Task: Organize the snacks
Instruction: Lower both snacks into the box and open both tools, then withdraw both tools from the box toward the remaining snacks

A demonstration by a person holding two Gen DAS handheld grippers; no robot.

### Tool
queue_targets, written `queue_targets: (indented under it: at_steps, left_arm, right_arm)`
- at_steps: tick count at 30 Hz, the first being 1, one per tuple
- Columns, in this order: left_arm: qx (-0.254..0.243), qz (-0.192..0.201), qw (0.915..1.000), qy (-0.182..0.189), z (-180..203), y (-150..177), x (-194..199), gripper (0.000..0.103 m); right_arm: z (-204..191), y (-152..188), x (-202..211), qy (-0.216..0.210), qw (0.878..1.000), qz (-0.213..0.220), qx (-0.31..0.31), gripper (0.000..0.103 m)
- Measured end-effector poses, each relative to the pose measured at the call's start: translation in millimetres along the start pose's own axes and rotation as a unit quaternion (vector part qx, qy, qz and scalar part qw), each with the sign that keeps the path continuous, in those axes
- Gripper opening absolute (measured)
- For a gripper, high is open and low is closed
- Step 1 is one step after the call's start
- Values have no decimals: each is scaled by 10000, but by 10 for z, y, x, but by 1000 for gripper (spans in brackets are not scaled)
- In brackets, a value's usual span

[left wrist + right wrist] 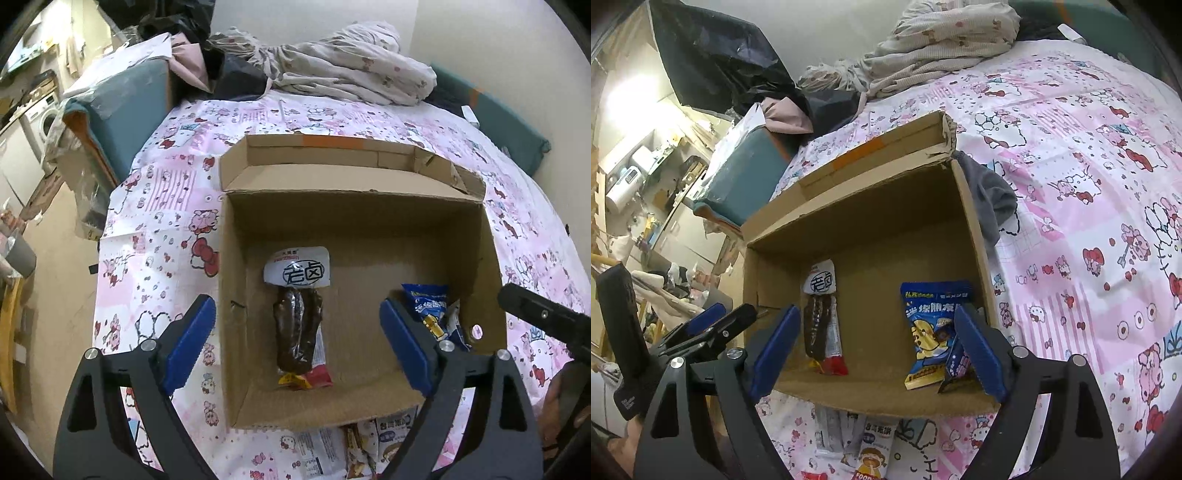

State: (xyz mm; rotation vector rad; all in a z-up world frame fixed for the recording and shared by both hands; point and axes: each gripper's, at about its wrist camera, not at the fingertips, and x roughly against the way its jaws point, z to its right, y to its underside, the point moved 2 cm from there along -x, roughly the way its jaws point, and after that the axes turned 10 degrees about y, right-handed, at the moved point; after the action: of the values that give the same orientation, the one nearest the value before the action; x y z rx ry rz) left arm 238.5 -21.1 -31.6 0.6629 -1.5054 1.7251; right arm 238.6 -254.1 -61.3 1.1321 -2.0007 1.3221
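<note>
An open cardboard box (369, 221) (857, 229) sits on a pink cartoon-print bedsheet. Inside lie a long braised-meat snack pack (299, 325) (822, 325) left of centre and a blue snack bag (432, 306) (932, 328) at the right wall. My left gripper (297, 339) hovers open and empty above the box's near part. My right gripper (875, 343) is open and empty over the box's front edge. More snack packets (365, 446) (868, 443) lie on the sheet just in front of the box.
Crumpled bedding and clothes (351, 62) are piled at the bed's far end. A teal cushion (122, 110) sits at the left bed edge, with the floor and room clutter beyond. A grey cloth (990, 195) lies by the box's right side.
</note>
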Motion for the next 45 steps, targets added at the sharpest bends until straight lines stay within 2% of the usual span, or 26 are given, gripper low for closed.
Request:
queue_targets:
  at_steps: [9, 15, 26, 30, 31, 33, 34, 40, 45]
  left_arm:
    - [-31, 69, 9998, -161, -47, 140, 286, 88]
    - [120, 41, 9998, -137, -99, 295, 443, 88]
    - [175, 71, 9998, -1, -138, 615, 805, 88]
    - [408, 122, 9986, 321, -185, 717, 926, 89]
    - [431, 130, 9984, 328, -197, 740, 949, 89]
    - [441, 120, 9985, 290, -211, 794, 984, 100]
    - [462, 107, 9985, 269, -219, 829, 997, 101]
    - [585, -203, 9981, 55, -276, 1059, 994, 101]
    - [805, -439, 9957, -135, -383, 1206, 956, 101]
  right_arm:
    - [-26, 155, 252, 32, 10000, 48, 45, 88]
    - [-43, 329, 363, 41, 10000, -3, 62, 88]
    - [-58, 670, 531, -62, 9998, -157, -59, 88]
    - [-116, 768, 595, -145, 9998, -142, 0, 88]
    - [-136, 800, 598, -159, 9997, -176, 21, 88]
    - [-164, 869, 589, -177, 9995, -257, 59, 88]
    - [-180, 905, 584, -192, 9993, -299, 75, 88]
    - [-242, 1091, 471, -166, 9967, -759, 222, 88]
    - [-348, 1248, 348, 21, 9926, -1114, 491, 88]
